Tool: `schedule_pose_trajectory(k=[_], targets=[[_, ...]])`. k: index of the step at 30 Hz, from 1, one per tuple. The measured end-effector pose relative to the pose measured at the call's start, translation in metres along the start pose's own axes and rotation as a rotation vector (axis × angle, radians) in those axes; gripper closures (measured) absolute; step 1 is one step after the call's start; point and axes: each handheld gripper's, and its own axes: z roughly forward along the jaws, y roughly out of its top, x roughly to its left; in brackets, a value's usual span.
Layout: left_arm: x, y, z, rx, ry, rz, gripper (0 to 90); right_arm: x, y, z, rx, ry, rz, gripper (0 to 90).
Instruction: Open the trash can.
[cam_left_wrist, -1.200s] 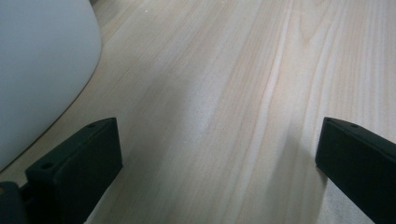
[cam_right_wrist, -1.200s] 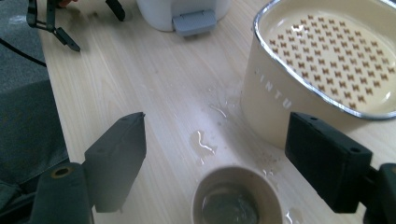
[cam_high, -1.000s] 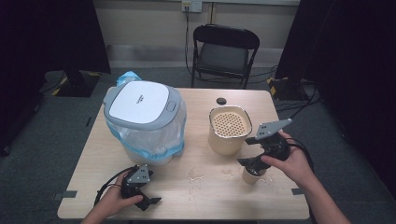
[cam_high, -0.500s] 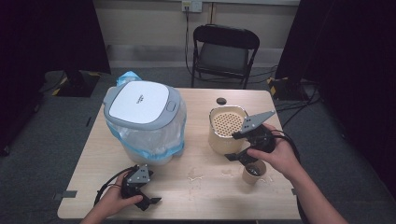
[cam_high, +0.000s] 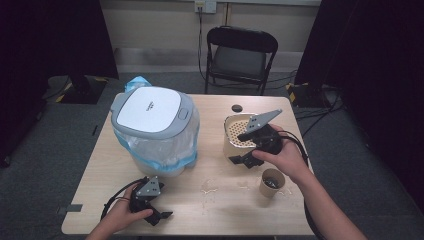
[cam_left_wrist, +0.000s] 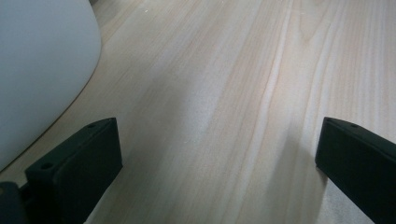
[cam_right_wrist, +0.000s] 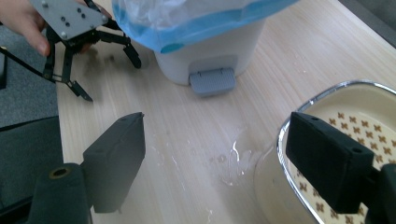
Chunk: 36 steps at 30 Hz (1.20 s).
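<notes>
A white pedal bin (cam_high: 152, 125) lined with a clear and blue bag stands on the table's left half. To the right stands a cream pot (cam_high: 239, 134) with a perforated insert. My right gripper (cam_high: 243, 160) hovers open at the pot's front. In the right gripper view, the pot's rim (cam_right_wrist: 285, 135) lies by the right jaw, and the bin's grey pedal (cam_right_wrist: 212, 81) is ahead. My left gripper (cam_high: 159, 216) rests open near the front edge, below the bin. In the left gripper view, bare wood lies between the jaws and the bin's white base (cam_left_wrist: 42, 70) is at the left.
A paper cup (cam_high: 271, 185) with dark contents stands by the right forearm. Spilled water (cam_right_wrist: 233, 161) glistens on the wood table (cam_high: 215, 210) in front of the pot. A small black disc (cam_high: 236, 108) lies near the far edge. A folding chair (cam_high: 240, 55) stands behind the table.
My right gripper has moved left and away from the cup, over to the front of the cream pot. The left gripper has stayed put.
</notes>
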Motion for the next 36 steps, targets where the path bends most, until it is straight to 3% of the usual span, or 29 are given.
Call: schedule_pose_trajectory(k=[15,17,30,36], targets=[[0.001,0.001,0.0,0.018,0.002,0.002,0.0,-0.002,0.034,0.026,-0.004,0.03,-0.047,19.1],[0.002,0.002,0.002,-0.004,-0.006,0.004,0.0,-0.002,0.039,0.03,-0.008,0.038,-0.049,19.1],[0.003,0.003,0.003,0.005,-0.014,0.012,0.0,-0.007,0.06,0.04,-0.007,0.051,-0.066,19.6],[0.003,0.003,0.003,0.004,-0.013,0.01,0.0,-0.009,0.07,0.043,-0.039,0.057,-0.06,17.6]])
